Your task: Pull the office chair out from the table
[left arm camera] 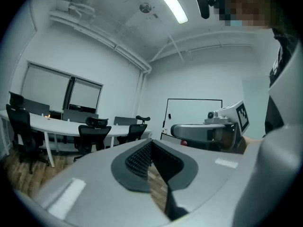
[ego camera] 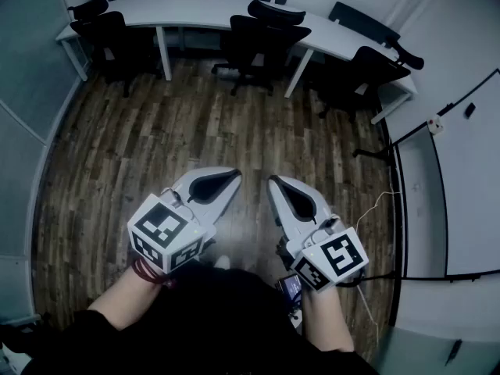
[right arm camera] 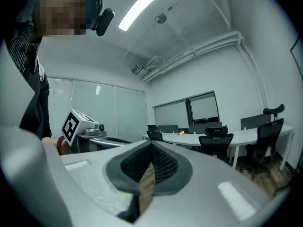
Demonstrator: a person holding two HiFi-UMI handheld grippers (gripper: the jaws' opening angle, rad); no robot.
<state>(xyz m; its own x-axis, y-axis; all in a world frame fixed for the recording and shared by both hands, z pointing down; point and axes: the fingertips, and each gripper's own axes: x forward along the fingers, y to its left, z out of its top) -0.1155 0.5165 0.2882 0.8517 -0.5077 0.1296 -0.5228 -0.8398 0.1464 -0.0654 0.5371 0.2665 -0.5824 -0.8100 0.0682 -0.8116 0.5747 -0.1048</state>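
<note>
Three black office chairs stand pushed in at a long curved white table (ego camera: 195,10) at the far side of the room: one at the left (ego camera: 109,33), one in the middle (ego camera: 262,37), one at the right (ego camera: 367,65). My left gripper (ego camera: 232,176) and right gripper (ego camera: 273,183) hover side by side over the wooden floor, well short of the chairs, both pointing at the table. Each is shut with nothing between its jaws. The left gripper view shows the middle chair (left arm camera: 94,132) beyond the shut left gripper (left arm camera: 150,143). In the right gripper view, the right gripper (right arm camera: 151,145) is shut in front of a chair (right arm camera: 215,143).
Bare wooden floor (ego camera: 195,131) lies between me and the table. A whiteboard (ego camera: 469,186) lines the right wall, with a thin cable (ego camera: 376,209) on the floor near it. Glass panels (ego camera: 23,92) run along the left side.
</note>
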